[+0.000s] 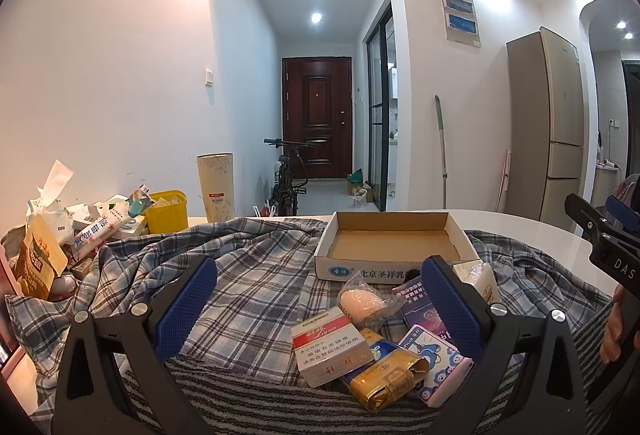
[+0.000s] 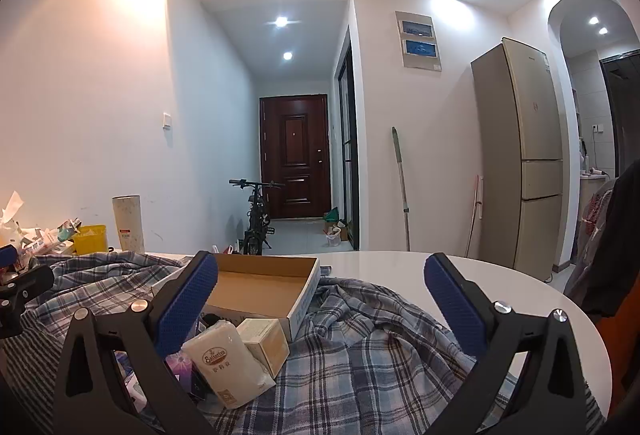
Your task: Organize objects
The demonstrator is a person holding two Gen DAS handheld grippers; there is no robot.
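An empty shallow cardboard tray [image 1: 390, 240] lies on a plaid cloth [image 1: 256, 275]; it also shows in the right wrist view [image 2: 256, 287]. My left gripper [image 1: 318, 309] is open above a pile of small packs: a red-and-white box [image 1: 330, 351], a gold pack [image 1: 386, 381], a blue-and-white pack [image 1: 434, 361], a bagged pink item [image 1: 360, 303] and a purple box [image 1: 414, 301]. My right gripper [image 2: 320, 309] is open and empty, with a white tissue pack [image 2: 226, 363] and a cream box [image 2: 264, 343] by its left finger.
A heap of snack bags and tissues [image 1: 60, 235], a yellow tub [image 1: 166, 209] and a tall cream tube [image 1: 216, 187] stand at the table's left. The white round table [image 2: 460, 275] curves off right. A fridge [image 2: 520, 155] and a bicycle [image 1: 288, 171] stand behind.
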